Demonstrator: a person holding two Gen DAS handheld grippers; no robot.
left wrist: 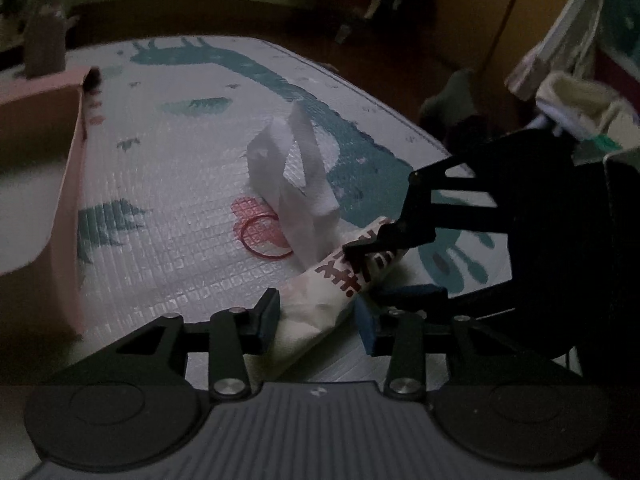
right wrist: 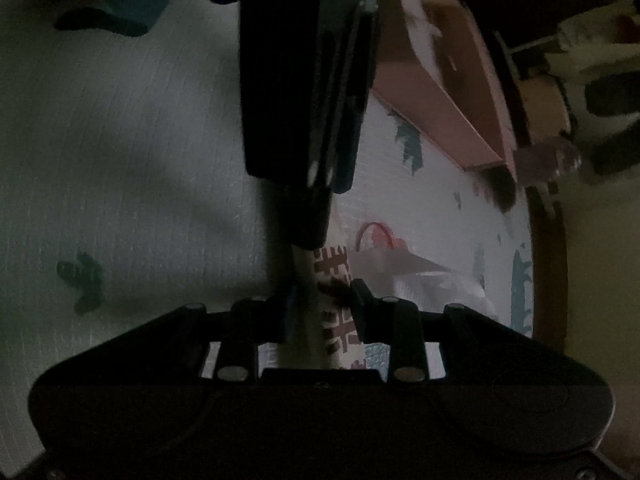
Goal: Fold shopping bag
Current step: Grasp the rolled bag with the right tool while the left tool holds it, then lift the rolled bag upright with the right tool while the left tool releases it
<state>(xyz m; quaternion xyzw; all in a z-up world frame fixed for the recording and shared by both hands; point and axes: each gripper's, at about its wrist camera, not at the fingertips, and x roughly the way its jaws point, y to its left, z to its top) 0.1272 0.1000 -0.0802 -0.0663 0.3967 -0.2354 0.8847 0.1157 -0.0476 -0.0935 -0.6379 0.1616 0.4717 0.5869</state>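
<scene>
Left wrist view
Bag (left wrist: 340, 284): white plastic with brown print, rolled into a tube on the mat (left wrist: 168, 184); handles stood up, crinkled.
Left gripper (left wrist: 320, 316): pads straddled the roll's near end, grasping it.
Right gripper (left wrist: 384, 256): black, clamped on the roll's far part.
Band (left wrist: 264, 240): thin red loop, partly hidden behind the handles.
Box (left wrist: 44, 184): cardboard, cut off left.

Right wrist view
Bag (right wrist: 332, 304): roll held between the right gripper's (right wrist: 324, 312) pads.
Left gripper (right wrist: 304, 216): dark, blurred; tips hard to read.
Mat (right wrist: 140, 140): embossed grid, dim.
</scene>
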